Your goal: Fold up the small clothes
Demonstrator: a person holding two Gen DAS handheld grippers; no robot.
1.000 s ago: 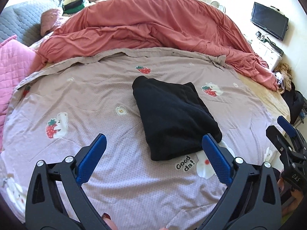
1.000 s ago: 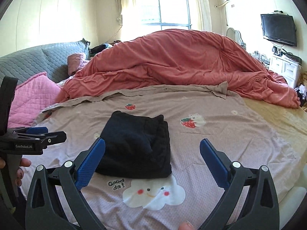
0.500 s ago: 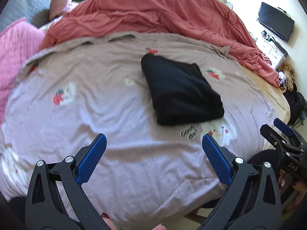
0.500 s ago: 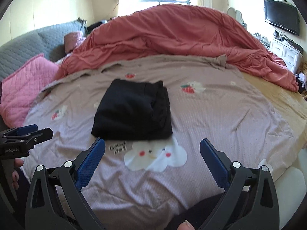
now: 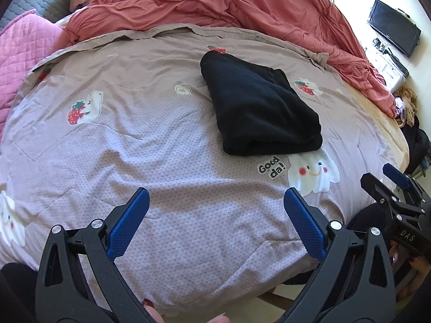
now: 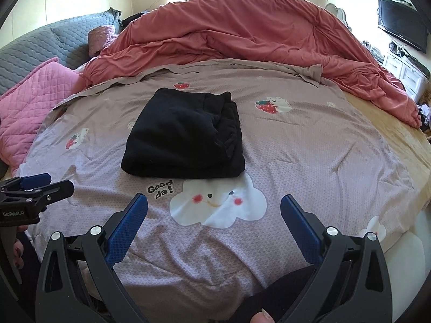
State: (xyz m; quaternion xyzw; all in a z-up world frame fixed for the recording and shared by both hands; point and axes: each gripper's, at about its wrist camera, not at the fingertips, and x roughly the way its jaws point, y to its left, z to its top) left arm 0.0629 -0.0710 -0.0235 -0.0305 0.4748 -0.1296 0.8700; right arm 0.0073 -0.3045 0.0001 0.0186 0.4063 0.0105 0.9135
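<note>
A black garment (image 6: 186, 137) lies folded into a thick rectangle on the bed, on a mauve printed quilt (image 6: 309, 145). Its near edge is just behind the white cloud picture (image 6: 218, 204) and the words "Good da!" that are printed on the quilt. In the left wrist view the same garment (image 5: 258, 107) sits to the right of the middle, with the folded edge turned to the camera.

The left gripper (image 5: 215, 215) is wide open and holds nothing; its blue pads are over the bare quilt (image 5: 134, 134), well apart from the garment. The right gripper (image 6: 214, 215) is also wide open and empty, above the near part of the quilt, in front of the cloud picture. Each gripper is visible at the edge of the other camera's view.

Behind the quilt a big coral-red duvet (image 6: 256, 27) is piled up. A pink quilted pillow (image 6: 35, 99) lies at the left side, and a dark television (image 6: 402, 27) hangs on the wall at the right.
</note>
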